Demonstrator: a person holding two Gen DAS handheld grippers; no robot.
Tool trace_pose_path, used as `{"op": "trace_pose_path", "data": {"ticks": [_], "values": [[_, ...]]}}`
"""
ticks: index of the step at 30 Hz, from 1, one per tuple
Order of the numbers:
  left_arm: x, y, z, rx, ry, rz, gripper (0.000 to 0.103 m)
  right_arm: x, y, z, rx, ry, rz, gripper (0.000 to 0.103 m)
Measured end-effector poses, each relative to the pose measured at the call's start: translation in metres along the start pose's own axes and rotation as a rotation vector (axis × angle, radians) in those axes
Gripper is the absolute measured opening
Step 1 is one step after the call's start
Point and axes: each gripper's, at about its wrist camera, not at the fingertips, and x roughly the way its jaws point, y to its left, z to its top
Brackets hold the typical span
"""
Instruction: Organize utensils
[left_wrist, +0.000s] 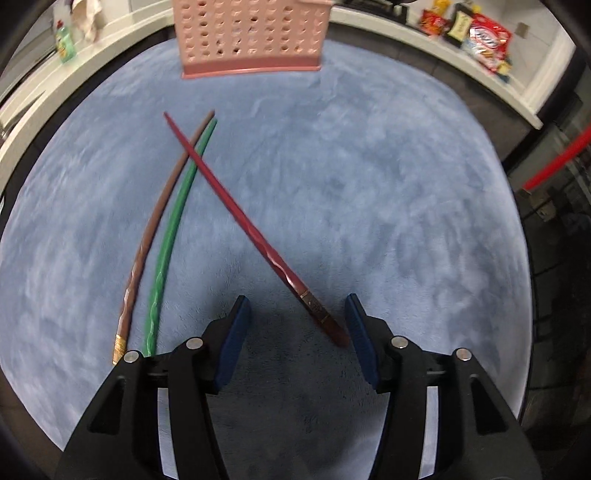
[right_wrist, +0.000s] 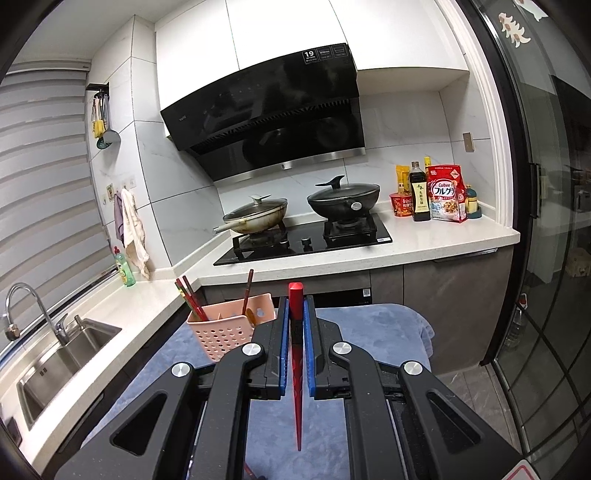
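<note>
Between the released left tongs (left_wrist: 297, 314) lies a dark-red chopstick (left_wrist: 236, 210), seemingly untouched; right tongs (right_wrist: 295, 314) clench a red chopstick (right_wrist: 296, 365).

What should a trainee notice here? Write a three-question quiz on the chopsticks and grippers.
1. True or false: the right gripper is shut on a red chopstick.
2. How many chopsticks lie on the blue towel? A) two B) three C) five
3. Fill in: the dark red chopstick lies across the brown chopstick and the ____ one, its butt between the open left gripper's fingers.

Key: 1 true; 2 B; 3 green.
</note>
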Motion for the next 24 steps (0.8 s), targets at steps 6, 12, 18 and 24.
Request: {"op": "trace_pose_path", "data": {"ticks": [6,12,18,24], "values": [[0.001,-0.004,-0.004,-0.011,-0.021,0.055,0.044,0.0,-0.003,0.001,0.008,0.015,0.002,0.007],[-0.001,0.002,-0.005,-0.018,-0.02,0.05,0.021,-0.022,-0.005,-0.009,0.029,0.063,0.005,0.007],[-0.002,0.005,-0.004,-0.001,-0.013,0.043,0.011,-0.048,-0.003,-0.036,0.051,0.124,0.003,0.007],[-0.007,0.009,-0.008,0.015,0.012,0.029,0.007,-0.061,0.003,-0.053,0.055,0.144,-0.025,0.007]]}}
